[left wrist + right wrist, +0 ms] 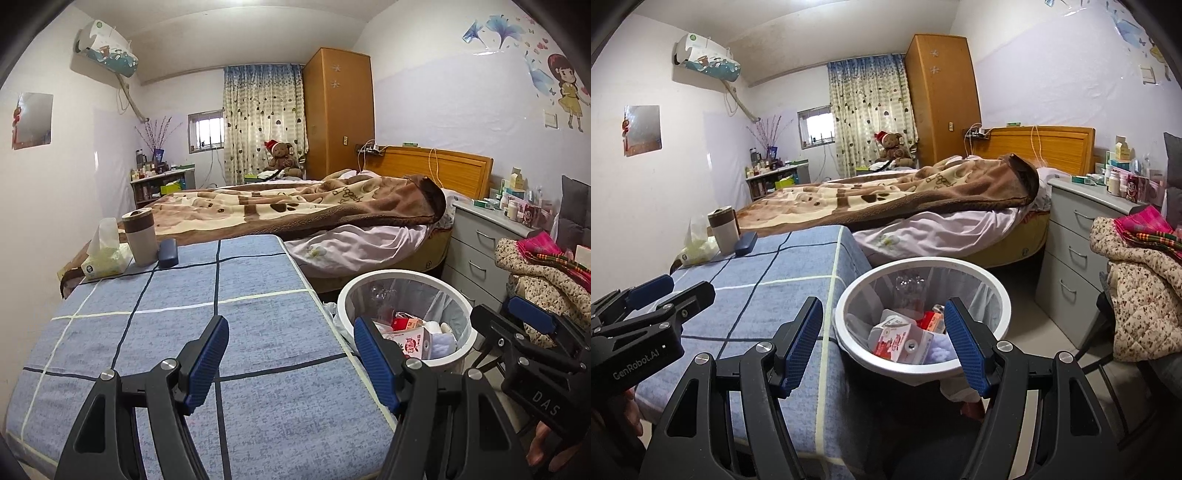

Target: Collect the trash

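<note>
We hold our left gripper (290,360) and right gripper (882,345) released and empty, beside the round white plastic bin (1003,317) of cartons next to the blue checked table (184,332).

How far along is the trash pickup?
Done: cartons and wrappers already lie in the white bin. In hand: nothing; left claw and right claw are open and empty. Left: no loose trash visible on the blue tablecloth.

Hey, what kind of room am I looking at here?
It looks like a lived-in bedroom in a home: a bed under a brown blanket, a tall wooden wardrobe, and a grey bedside drawer unit. A white trash bin stands beside a cloth-covered table.
</note>
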Demonstrator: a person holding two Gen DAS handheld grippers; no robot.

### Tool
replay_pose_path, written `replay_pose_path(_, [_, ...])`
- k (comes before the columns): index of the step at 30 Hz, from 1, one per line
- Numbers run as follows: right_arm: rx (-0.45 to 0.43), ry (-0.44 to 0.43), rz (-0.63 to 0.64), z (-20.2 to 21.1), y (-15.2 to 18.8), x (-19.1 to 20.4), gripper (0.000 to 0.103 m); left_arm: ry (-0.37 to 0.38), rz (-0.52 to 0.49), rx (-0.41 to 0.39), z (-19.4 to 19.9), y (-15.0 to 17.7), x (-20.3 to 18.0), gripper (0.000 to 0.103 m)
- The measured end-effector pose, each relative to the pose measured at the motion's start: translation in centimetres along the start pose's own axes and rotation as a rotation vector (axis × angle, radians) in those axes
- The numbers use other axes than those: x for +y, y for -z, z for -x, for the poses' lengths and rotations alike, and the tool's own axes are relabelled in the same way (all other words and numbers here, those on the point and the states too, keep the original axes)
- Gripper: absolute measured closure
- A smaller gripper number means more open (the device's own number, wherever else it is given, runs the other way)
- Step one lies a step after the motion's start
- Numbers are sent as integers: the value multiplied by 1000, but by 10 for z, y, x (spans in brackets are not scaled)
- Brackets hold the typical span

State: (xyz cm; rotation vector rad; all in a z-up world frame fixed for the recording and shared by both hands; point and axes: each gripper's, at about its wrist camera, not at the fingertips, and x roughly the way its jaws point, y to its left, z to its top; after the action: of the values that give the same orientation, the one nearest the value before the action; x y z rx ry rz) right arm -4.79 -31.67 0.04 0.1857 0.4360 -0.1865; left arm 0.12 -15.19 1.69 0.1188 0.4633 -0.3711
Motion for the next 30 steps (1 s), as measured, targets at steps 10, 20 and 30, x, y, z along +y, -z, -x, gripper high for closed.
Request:
replay_pose_path(10, [10, 3, -6, -1, 0, 2, 33, -3, 0, -1, 7, 2, 3, 33])
replay_pose_path(20, [10, 1, -5, -1, 1, 2, 33, -5, 2, 0, 10, 3, 5, 33])
replay_pose_path(30, [6, 0, -1, -1, 2, 5, 33, -6, 5, 2, 8, 1, 7, 33])
